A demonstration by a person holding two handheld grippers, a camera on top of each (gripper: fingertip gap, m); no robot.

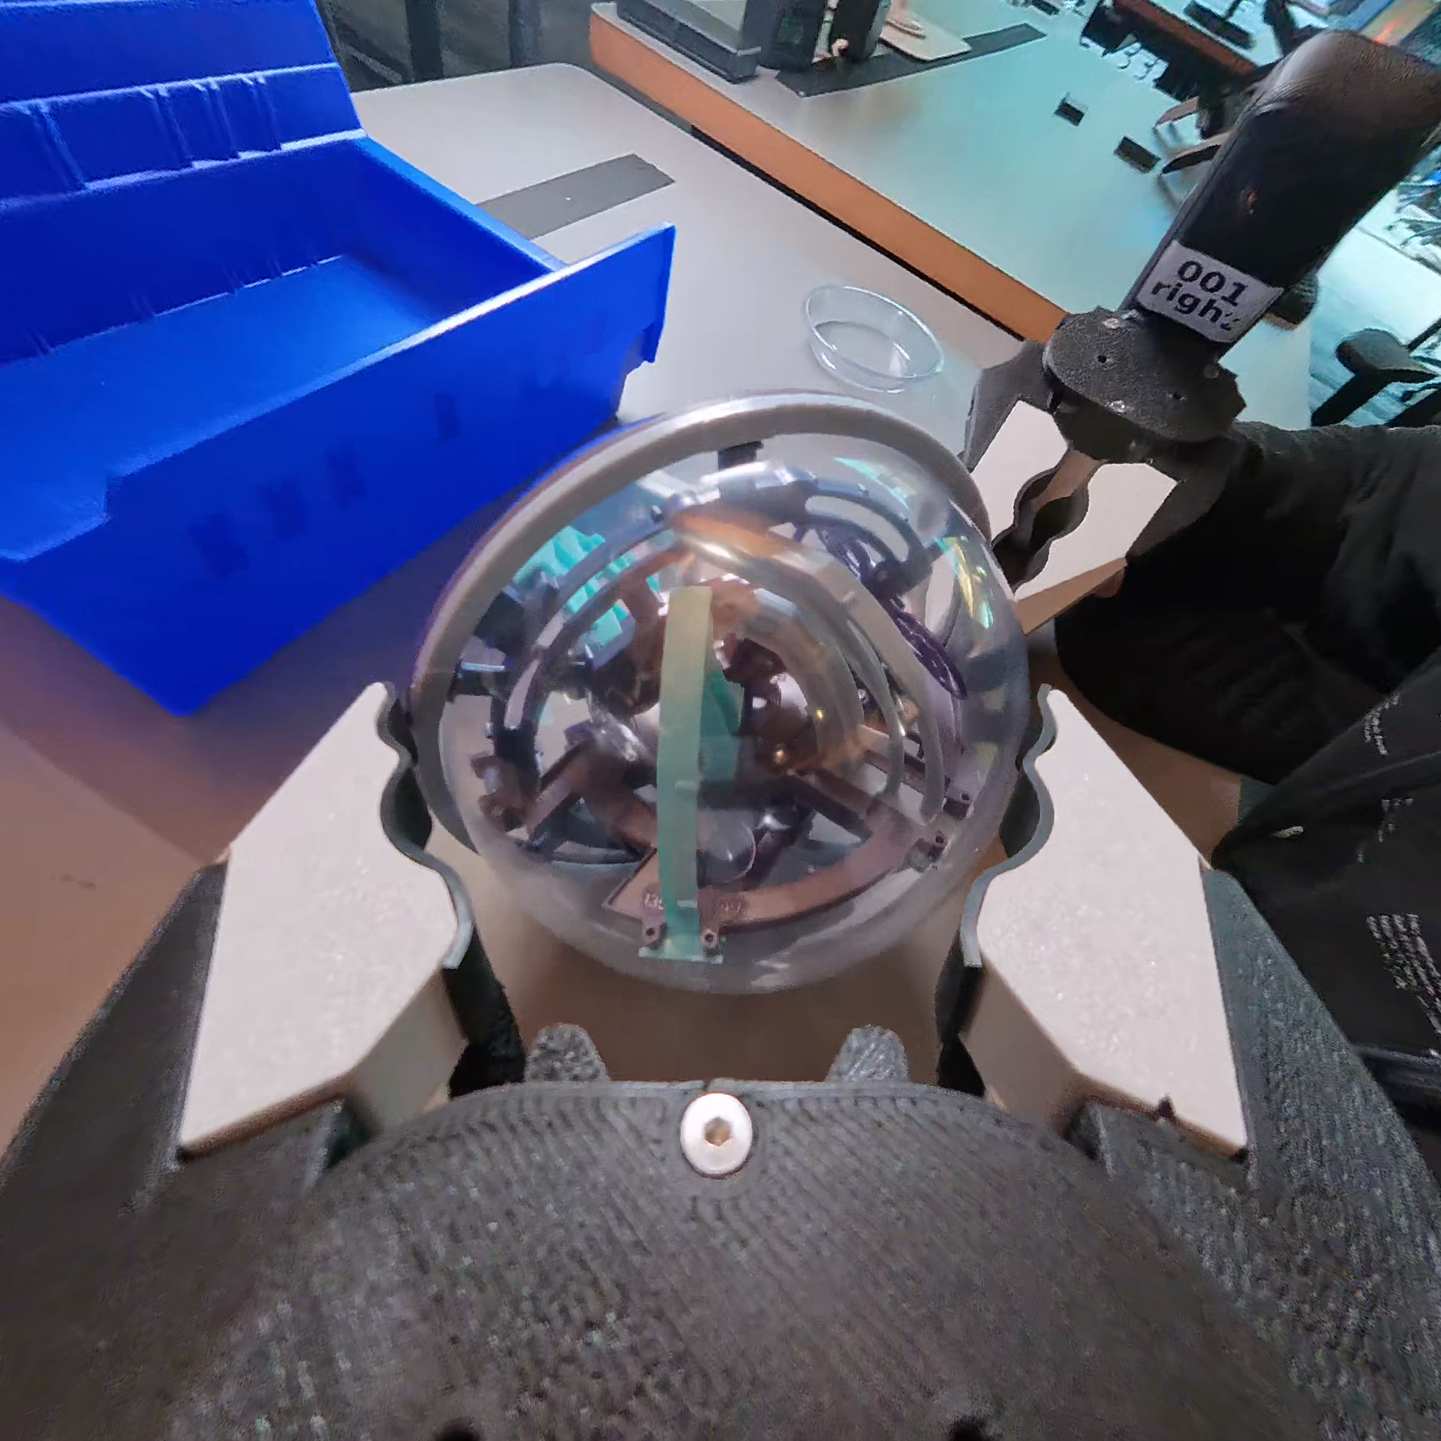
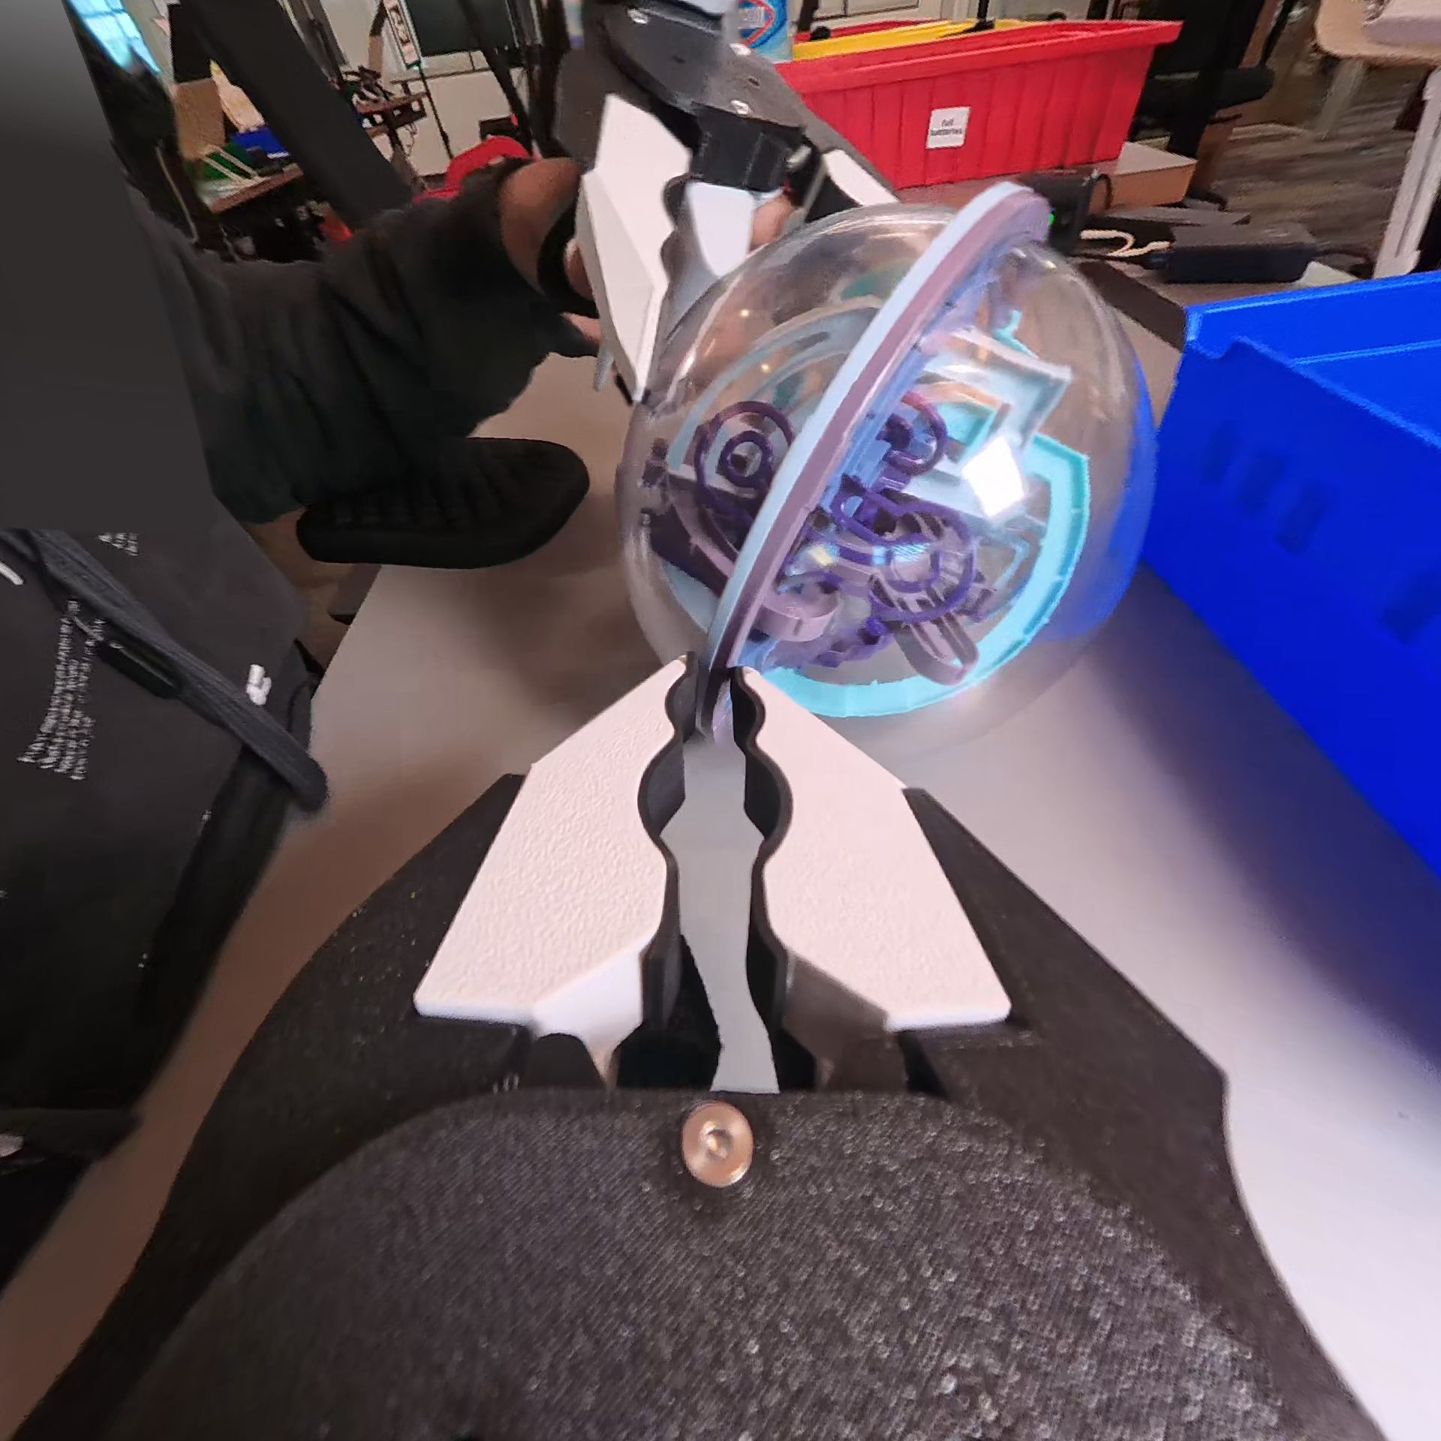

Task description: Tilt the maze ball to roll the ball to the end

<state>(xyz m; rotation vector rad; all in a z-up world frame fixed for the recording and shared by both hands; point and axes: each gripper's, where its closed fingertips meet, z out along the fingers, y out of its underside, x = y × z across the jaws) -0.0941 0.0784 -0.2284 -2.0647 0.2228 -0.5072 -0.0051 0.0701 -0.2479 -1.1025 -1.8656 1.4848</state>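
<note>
The maze ball (image 1: 725,702) is a clear sphere with a grey ring (image 1: 780,413) around its middle and teal, purple and brown tracks inside. My left gripper (image 1: 713,733) is shut on it, one finger on each side of the sphere. My right gripper (image 2: 709,690) is shut on the edge of the ring (image 2: 881,405), at the lower side of the ball (image 2: 897,499). The ball is tilted, low over the table. The right gripper also shows in the left wrist view (image 1: 1021,538). I cannot pick out the small rolling ball inside.
A blue bin (image 1: 273,390) stands right behind the ball and also shows in the right wrist view (image 2: 1310,507). A clear dish (image 1: 873,335) lies farther back. A person's dark sleeve (image 1: 1286,624) rests on the grey table (image 1: 78,858). A red bin (image 2: 975,101) is far off.
</note>
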